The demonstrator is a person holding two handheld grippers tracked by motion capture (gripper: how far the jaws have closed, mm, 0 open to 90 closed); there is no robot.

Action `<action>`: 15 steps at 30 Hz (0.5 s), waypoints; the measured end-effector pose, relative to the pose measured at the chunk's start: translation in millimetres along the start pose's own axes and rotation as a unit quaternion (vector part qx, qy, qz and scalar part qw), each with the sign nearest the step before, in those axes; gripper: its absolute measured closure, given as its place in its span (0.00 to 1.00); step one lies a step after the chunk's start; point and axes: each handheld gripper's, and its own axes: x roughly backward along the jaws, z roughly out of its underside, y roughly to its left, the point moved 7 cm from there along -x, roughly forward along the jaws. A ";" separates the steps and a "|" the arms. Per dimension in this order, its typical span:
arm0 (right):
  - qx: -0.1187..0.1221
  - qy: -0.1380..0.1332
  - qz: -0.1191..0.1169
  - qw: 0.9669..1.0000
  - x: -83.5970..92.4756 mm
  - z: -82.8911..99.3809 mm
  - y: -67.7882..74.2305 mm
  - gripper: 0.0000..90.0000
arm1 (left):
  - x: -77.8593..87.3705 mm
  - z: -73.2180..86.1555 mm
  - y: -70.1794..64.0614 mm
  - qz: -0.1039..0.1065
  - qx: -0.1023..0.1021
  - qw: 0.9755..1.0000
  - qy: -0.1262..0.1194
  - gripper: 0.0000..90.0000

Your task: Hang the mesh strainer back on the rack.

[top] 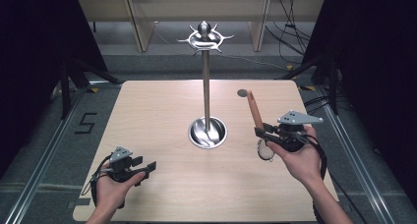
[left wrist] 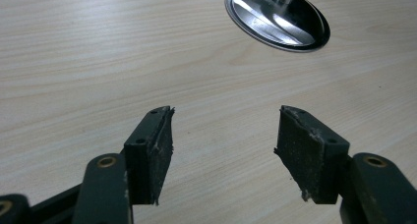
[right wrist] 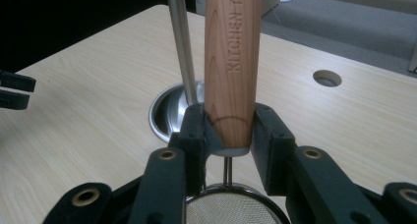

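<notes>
Judged light and rigid but slippery and top-heavy: small wire-mesh strainer with round wooden handle point(right wrist: 232, 62) clamped at handle base by right gripper point(right wrist: 230, 130) beside steel hook stand point(top: 206, 86); left gripper point(left wrist: 223, 150) wide open, empty, above table.

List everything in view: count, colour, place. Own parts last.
table: 1, light wood, centre of the high view.
stand: 1, shiny metal, upright pole with hooked top and round dish base, mid-table.
strainer: 1, wooden handle and metal mesh bowl, held at the right, handle pointing up and away.
table hole: 1, grey, far side of the table, right of the pole.
cables: several, dark, on the floor beyond the table.
left gripper: 1, black, jaws apart over bare wood, near left.
right gripper: 1, black, jaws clamped on the strainer handle.
hands: 2, one on each gripper.
</notes>
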 end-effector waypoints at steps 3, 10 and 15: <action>0.001 0.005 -0.007 1.000 0.4 -3.3 1.9 0.77 | -0.7 0.2 -0.8 0.000 0.000 1.000 0.000 0.42; -0.001 -0.003 -0.009 1.000 0.5 -14.8 7.3 0.77 | 0.9 -0.5 -1.1 0.000 0.000 1.000 -0.004 0.42; 0.004 -0.015 -0.008 1.000 -1.4 -21.9 10.3 0.77 | -0.3 0.1 -2.4 0.003 -0.003 1.000 0.000 0.42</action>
